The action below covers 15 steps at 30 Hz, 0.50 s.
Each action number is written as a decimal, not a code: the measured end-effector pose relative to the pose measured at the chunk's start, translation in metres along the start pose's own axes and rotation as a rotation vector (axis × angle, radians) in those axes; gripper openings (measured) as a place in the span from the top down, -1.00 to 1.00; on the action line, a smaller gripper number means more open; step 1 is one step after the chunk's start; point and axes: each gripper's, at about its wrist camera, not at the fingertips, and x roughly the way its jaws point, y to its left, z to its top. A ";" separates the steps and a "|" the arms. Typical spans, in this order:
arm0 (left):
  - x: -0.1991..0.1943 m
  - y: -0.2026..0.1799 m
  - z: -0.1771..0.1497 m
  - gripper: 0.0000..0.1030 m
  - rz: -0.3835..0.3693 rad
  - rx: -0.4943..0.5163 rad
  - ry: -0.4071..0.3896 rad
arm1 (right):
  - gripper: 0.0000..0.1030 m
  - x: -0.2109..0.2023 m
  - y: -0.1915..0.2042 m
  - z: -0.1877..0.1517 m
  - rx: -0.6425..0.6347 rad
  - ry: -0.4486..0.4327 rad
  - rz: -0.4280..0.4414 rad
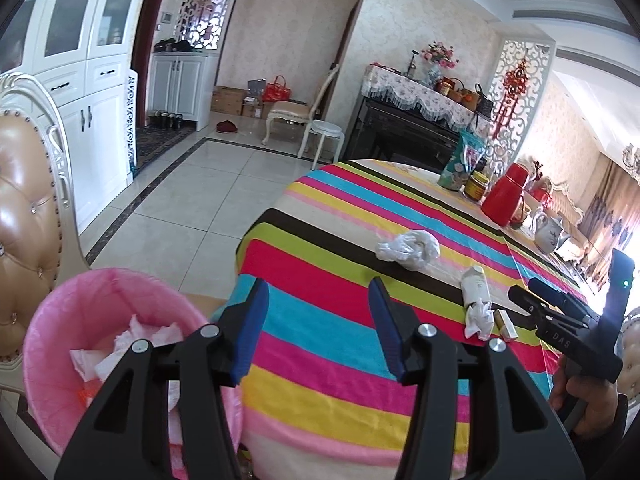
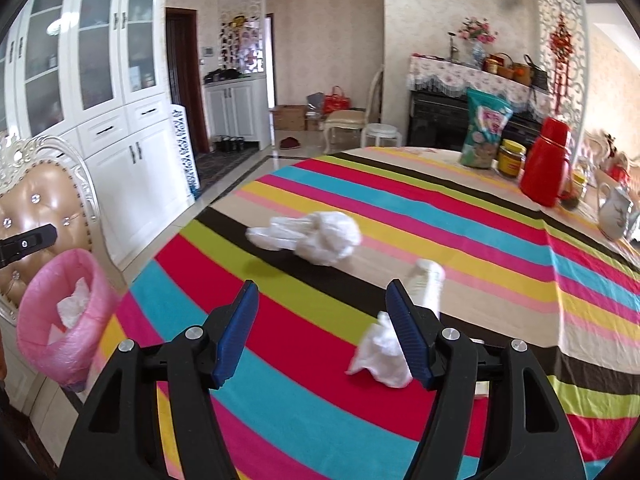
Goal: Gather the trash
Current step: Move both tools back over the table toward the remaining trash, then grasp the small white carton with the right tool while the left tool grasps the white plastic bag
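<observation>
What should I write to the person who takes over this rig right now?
Left gripper: open, empty, above the table edge beside the pink-lined trash bin.
Right gripper: open, empty, near the crumpled white tissue.
Done: white tissues are already in the bin.
Left on the striped tablecloth: crumpled white plastic bag, squashed white paper cup, the tissue, small tan box.

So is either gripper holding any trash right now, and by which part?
Nothing is held. The left gripper and right gripper are both open and empty; the crumpled white tissue lies on the striped tablecloth beside the right fingers.
</observation>
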 end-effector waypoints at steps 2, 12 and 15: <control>0.006 -0.008 0.002 0.01 -0.007 0.010 0.003 | -0.24 0.002 -0.014 -0.003 0.019 0.001 -0.028; 0.035 -0.040 0.011 -0.04 -0.039 0.060 0.021 | -0.32 0.013 -0.066 -0.019 0.090 0.049 -0.081; 0.044 -0.049 0.011 -0.07 -0.052 0.070 0.025 | -0.35 0.015 -0.078 -0.022 0.093 0.062 -0.116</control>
